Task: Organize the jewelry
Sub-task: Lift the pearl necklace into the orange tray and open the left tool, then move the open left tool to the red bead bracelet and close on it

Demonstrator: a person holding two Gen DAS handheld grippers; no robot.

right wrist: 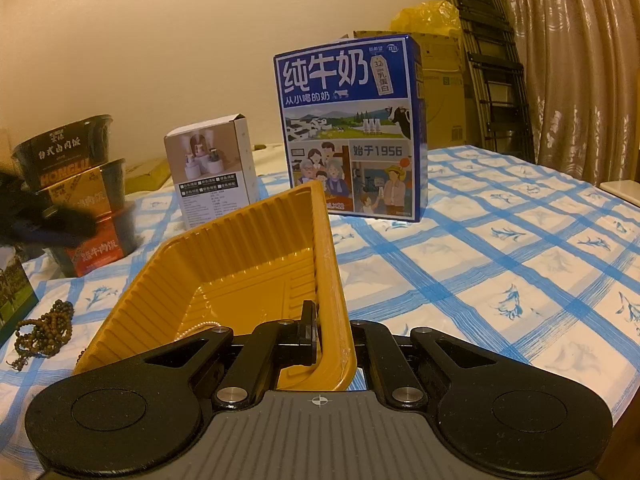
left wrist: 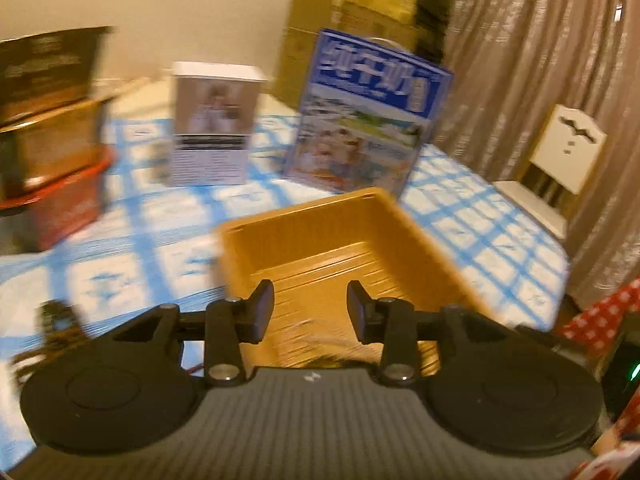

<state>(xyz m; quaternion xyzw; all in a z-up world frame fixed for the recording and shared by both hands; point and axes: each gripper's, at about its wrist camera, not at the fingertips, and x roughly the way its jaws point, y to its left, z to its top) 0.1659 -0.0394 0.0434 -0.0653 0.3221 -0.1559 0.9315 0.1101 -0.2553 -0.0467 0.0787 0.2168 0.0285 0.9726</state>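
Right gripper (right wrist: 318,332): jaws pinched on the near right wall of the yellow tray (right wrist: 240,248), tilting it up. Left gripper (left wrist: 310,308): jaws parted, empty, above the tray's open side. A pearl strand (right wrist: 198,326) lies inside at the tray's near edge. Brown bead bracelets (right wrist: 44,332) lie on the checked counter (right wrist: 500,248), left of the tray. Advice: hold the tray steady; grasp the beads low.

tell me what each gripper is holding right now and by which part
The right gripper is shut on the yellow tray, pinching its near right side wall. The left gripper holds nothing; its fingers stand apart above the tray.
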